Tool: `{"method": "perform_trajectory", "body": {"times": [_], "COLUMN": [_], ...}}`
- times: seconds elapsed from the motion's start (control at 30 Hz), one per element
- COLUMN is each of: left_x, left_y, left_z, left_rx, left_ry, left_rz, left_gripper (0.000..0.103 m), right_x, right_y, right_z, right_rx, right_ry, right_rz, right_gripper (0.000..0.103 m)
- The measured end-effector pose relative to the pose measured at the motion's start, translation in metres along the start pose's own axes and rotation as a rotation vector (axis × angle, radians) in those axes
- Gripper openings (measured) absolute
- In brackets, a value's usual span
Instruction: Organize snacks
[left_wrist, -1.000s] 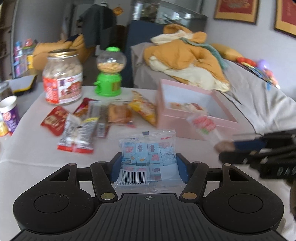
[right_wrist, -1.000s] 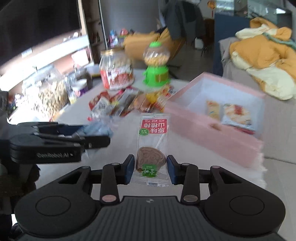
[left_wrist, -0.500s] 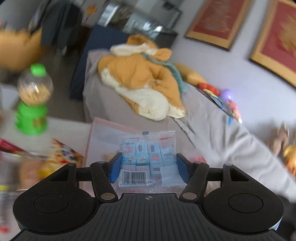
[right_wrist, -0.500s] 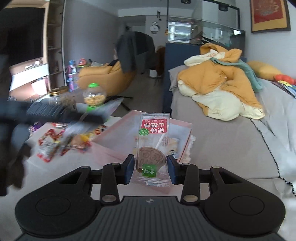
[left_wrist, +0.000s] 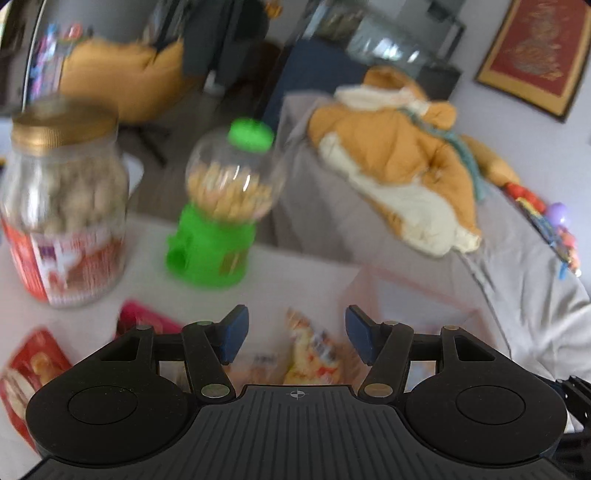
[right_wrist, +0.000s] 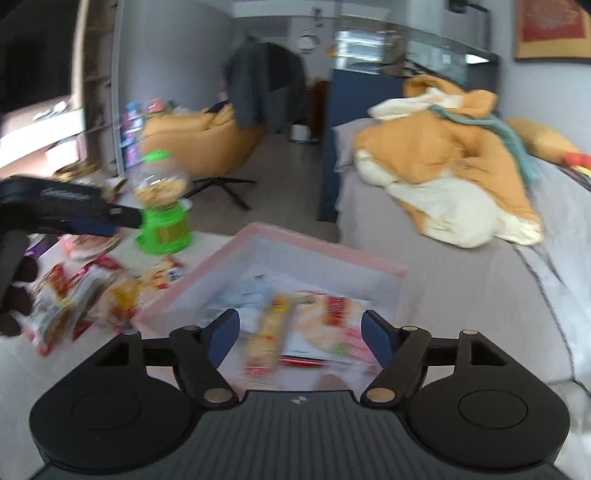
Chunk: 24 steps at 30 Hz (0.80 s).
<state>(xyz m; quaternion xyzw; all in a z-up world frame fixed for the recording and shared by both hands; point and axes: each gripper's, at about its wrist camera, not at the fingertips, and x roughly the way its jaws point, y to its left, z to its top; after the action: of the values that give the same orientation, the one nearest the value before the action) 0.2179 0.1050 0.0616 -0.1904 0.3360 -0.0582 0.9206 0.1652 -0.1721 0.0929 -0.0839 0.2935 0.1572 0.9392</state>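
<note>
The pink box (right_wrist: 317, 254) is sitting on the pale table (right_wrist: 207, 247), its low square walls matte and soft-edged, and glossy snack packets (right_wrist: 325, 325) are lying flat inside it, among them a long yellow wrapper and a wide one printed in red and white. The right gripper (right_wrist: 301, 338) is hovering just over the box's near side with its blue-padded jaws spread wide and nothing between them. The left gripper (left_wrist: 295, 338) is likewise standing wide apart and empty, over a crinkled yellow packet (left_wrist: 312, 349) on the table.

To the left of the box more loose wrappers (right_wrist: 74, 295) are lying scattered, red, yellow and clear. Farther back a green plastic candy dispenser (left_wrist: 221, 214) with a clear round globe is standing beside a big glass jar (left_wrist: 62, 206) with a gold lid and red label; the jar shows clearly only in the left view.

Behind the table a grey bed (right_wrist: 461, 288) is carrying a rumpled orange and cream quilt (right_wrist: 443, 177). The right view alone is showing an orange armchair (right_wrist: 207, 144) with a dark jacket draped on it.
</note>
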Motion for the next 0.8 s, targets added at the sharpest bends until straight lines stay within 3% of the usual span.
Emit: {"method": "perform_trajectory", "body": {"times": [0.1, 0.23, 0.53, 0.7, 0.8], "left_x": [0.012, 0.003, 0.021, 0.035, 0.036], "left_y": [-0.009, -0.028, -0.034, -0.034, -0.033], "left_z": [-0.012, -0.018, -0.026, -0.034, -0.033], "left_rx": [0.082, 0.186, 0.19, 0.195, 0.187], "left_ry": [0.052, 0.023, 0.071, 0.064, 0.071], "left_rz": [-0.016, -0.012, 0.065, 0.028, 0.023], "left_gripper": [0.064, 0.064, 0.063, 0.061, 0.052], "right_x": [0.008, 0.003, -0.004, -0.002, 0.005], "right_y": [0.019, 0.032, 0.03, 0.028, 0.022], "right_z": [-0.002, -0.006, 0.0, -0.006, -0.01], "right_rx": [-0.012, -0.032, -0.04, -0.046, -0.014], "right_ry": [0.047, 0.067, 0.054, 0.078, 0.096], "right_rz": [0.045, 0.047, 0.033, 0.04, 0.041], "right_gripper": [0.074, 0.074, 0.081, 0.081, 0.081]}}
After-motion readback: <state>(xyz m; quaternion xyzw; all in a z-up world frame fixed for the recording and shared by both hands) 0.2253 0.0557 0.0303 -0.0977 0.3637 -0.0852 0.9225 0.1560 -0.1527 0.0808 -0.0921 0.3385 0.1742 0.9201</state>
